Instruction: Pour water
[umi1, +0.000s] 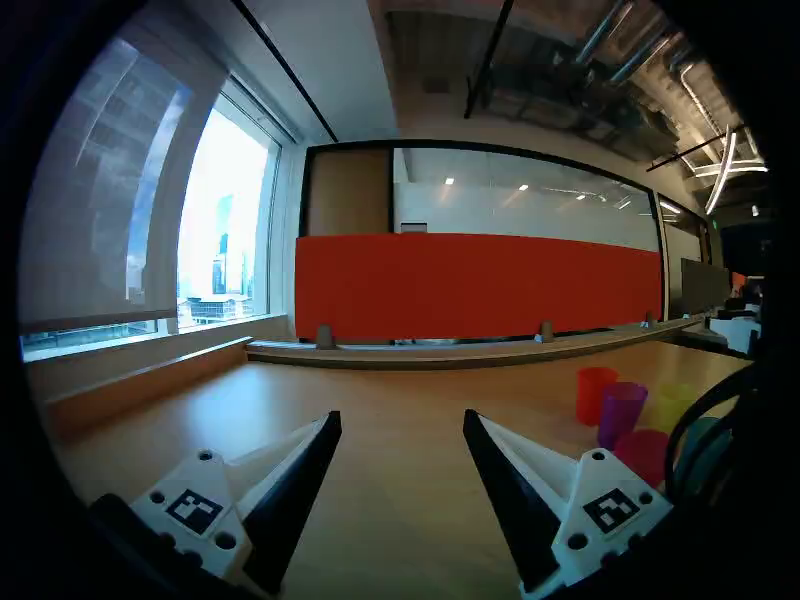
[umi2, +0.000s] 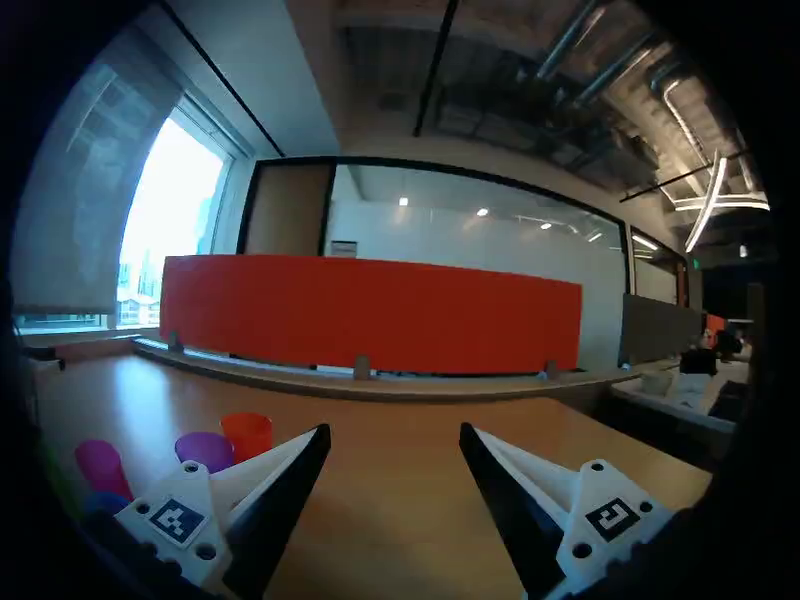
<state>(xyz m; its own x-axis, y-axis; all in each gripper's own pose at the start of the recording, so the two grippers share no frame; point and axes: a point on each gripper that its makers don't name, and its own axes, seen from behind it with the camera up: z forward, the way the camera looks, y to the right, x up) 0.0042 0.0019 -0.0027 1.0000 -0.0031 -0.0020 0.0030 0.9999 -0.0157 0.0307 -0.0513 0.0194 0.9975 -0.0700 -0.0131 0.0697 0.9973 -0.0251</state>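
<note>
Both tools are empty: left gripper (umi1: 401, 414) and right gripper (umi2: 394, 428) each hang above the wooden table (umi1: 400, 520) with jaws spread wide and nothing between them. The cups sit between my two hands, off at the edge of each view. The orange cup (umi1: 595, 393), purple cup (umi1: 620, 412), yellow cup (umi1: 672, 402) and pink cup (umi1: 645, 455) stand packed close together, some perhaps touching.

That crowding is my main worry. If I bring a wide-open jaw in for one cup, the outer finger will likely clip its neighbour, and light plastic like this should tip or skid easily. I cannot tell which cup, if any, holds water, so a knock could mean a spill.

A dark loop (umi1: 675, 440) at the edge of the left gripper view may be a jug handle. I cannot say, and guessing wrong would send me to the wrong vessel.
</note>
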